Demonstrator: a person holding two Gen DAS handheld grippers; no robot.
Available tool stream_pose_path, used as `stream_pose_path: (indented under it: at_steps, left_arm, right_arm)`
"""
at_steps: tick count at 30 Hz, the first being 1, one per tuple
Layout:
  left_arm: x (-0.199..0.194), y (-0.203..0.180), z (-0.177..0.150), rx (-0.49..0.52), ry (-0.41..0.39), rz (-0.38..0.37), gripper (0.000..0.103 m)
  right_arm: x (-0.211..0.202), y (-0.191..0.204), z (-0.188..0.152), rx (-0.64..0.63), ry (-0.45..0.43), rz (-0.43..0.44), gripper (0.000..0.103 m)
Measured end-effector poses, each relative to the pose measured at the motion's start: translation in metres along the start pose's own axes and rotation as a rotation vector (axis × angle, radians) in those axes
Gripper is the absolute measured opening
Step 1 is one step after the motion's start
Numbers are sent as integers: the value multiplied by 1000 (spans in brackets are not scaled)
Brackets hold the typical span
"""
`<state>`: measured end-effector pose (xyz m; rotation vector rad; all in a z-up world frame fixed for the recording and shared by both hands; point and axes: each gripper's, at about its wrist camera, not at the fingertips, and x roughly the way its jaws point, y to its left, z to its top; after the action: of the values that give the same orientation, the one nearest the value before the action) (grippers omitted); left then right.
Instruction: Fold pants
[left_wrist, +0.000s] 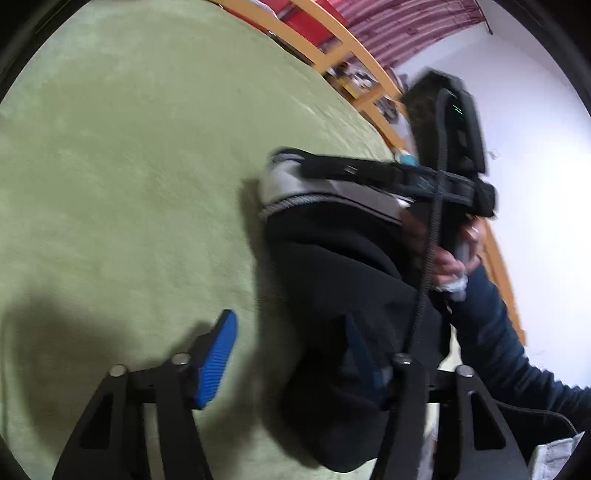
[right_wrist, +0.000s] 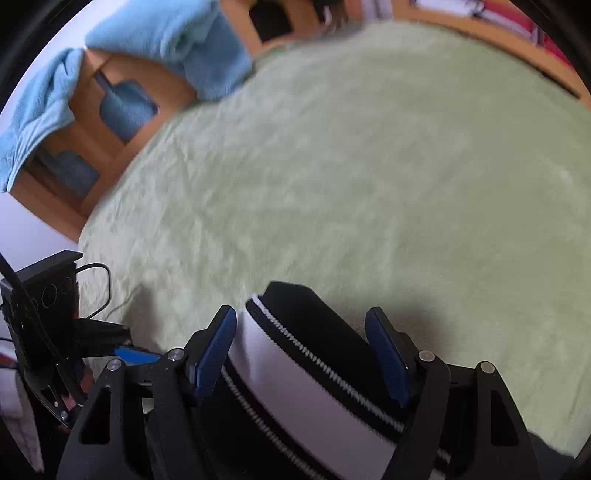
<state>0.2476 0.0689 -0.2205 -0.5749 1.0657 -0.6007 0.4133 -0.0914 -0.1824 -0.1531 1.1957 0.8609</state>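
Two hand-held grippers agape over black pants (right_wrist: 314, 369) on green cover (right_wrist: 369, 166); neither pinching cloth

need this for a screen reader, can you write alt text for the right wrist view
Black pants with a white side stripe lie between the two blue-padded fingers of the right gripper, which stand apart on either side of the fabric. Beyond them spreads a pale green bedspread, with a light blue fleece blanket draped over an orange wooden frame at the far left.

Both wrist cameras look steeply down, close over the shared green bedspread (left_wrist: 129, 166) and pants (right_wrist: 306, 369).
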Motion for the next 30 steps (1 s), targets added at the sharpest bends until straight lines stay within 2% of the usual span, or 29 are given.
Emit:
stream_pose_path:
  at_steps: [1, 3, 4, 6, 8, 9, 11, 16, 23, 25, 27, 30]
  left_arm:
    - [4, -1, -3, -4, 4, -23, 44]
    - [9, -4, -7, -3, 15, -66, 32]
    - [10, -5, -9, -9, 20, -79, 30]
    - [9, -8, -13, -4, 11, -66, 28]
    - [12, -15, -12, 15, 0, -43, 22]
    - [16, -18, -9, 12, -6, -36, 18]
    - [19, -20, -3, 10, -13, -29, 15]
    - [11, -22, 0, 40, -31, -1, 11]
    - [10, -11, 6, 33, -29, 32, 7]
    - [12, -9, 6, 25, -7, 43, 7]
    - [15, -18, 9, 24, 0, 41, 8]
    - [11, -31, 10, 73, 4, 116, 10]
  right_arm:
    - [4, -3, -2, 4, 25, 22, 71]
    - [7, -3, -4, -11, 63, 50, 61]
    - [5, -1, -8, -30, 62, 49, 58]
    - [-2, 5, -15, -70, 57, 38, 41]
    - [-7, 10, -20, -85, 45, 14, 29]
    - [-7, 13, -19, -88, 29, -2, 24]
    - [-17, 15, -24, -71, -13, -23, 21]
    - [-37, 7, -22, 26, -85, -18, 18]
    - [-36, -20, -17, 146, -131, -24, 18]
    - [-24, -18, -20, 136, -112, -50, 21]
    - [-27, -12, -24, 128, -134, -72, 27]
    - [-50, -8, -35, 146, -190, -114, 33]
